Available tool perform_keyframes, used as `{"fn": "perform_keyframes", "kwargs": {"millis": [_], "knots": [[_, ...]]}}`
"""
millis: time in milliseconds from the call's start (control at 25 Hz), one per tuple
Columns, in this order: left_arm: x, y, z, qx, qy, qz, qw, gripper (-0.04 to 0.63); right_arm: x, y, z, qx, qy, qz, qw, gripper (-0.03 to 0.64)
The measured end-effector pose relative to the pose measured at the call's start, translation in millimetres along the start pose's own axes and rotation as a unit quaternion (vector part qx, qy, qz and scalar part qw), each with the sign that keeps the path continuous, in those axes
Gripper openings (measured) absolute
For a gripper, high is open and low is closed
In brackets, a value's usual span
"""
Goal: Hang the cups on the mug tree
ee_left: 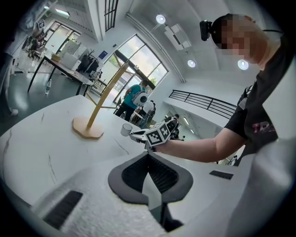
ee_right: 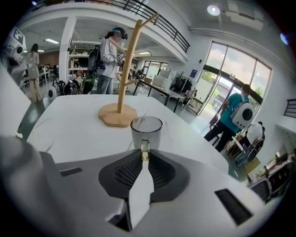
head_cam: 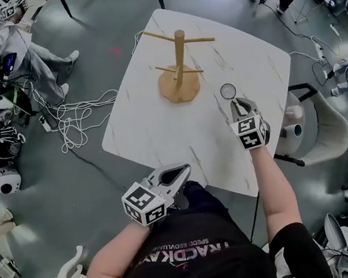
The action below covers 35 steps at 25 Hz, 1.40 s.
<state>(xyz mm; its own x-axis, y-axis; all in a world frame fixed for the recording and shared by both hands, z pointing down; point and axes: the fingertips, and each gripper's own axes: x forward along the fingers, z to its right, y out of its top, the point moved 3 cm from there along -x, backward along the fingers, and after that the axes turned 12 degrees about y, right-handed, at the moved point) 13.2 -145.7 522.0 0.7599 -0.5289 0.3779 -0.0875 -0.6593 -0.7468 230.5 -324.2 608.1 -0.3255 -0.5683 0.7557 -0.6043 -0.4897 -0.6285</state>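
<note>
On the white marble-veined worktop [head_cam: 154, 131] the task looks barely begun: the wooden mug tree [head_cam: 178, 65] stands with all its pegs [head_cam: 196, 40] bare, and the only cup in sight, a small pale grey cup [head_cam: 228, 91], sits just to the right of the tree's base, apart from it. The grasp appears made, so what is left is the carry to a peg and the hanging itself. The head view gives the layout, with the right tongs [head_cam: 235, 101] reaching the cup from the near side and the left tongs [head_cam: 183, 170] hanging back off the worktop's near edge. It cannot resolve the grip. The right gripper view does: the right tongs [ee_right: 145, 155] are clenched on the cup's [ee_right: 146, 131] thin handle, the tree [ee_right: 121, 74] beyond. Whether the cup rests on the surface or is just lifted I cannot tell. The left gripper view shows the left tongs [ee_left: 149, 156] pressed together, with nothing between them.
</note>
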Motion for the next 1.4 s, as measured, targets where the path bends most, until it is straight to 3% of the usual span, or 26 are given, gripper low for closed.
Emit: {"fn": "perform_keyframes", "kwargs": {"millis": [440,960,1280,1400], "knots": [[-26,8,-1,0.004,0.013,0.028,0.9995,-0.003,3,72,-1,-0.101,-0.026,-0.038,0.994,0.041],[-65,11,-6,0.004,0.034,0.061,0.9975,-0.003,8,110,-14,-0.218,-0.060,-0.119,0.967,0.041],[-84,6,-7,0.005,0.038,0.074,0.9966,-0.003,9,121,-25,-0.313,-0.084,-0.174,0.930,0.041],[-90,5,-5,0.006,0.039,0.077,0.9963,-0.003,9,123,-25,-0.353,-0.091,-0.207,0.908,0.041]]}}
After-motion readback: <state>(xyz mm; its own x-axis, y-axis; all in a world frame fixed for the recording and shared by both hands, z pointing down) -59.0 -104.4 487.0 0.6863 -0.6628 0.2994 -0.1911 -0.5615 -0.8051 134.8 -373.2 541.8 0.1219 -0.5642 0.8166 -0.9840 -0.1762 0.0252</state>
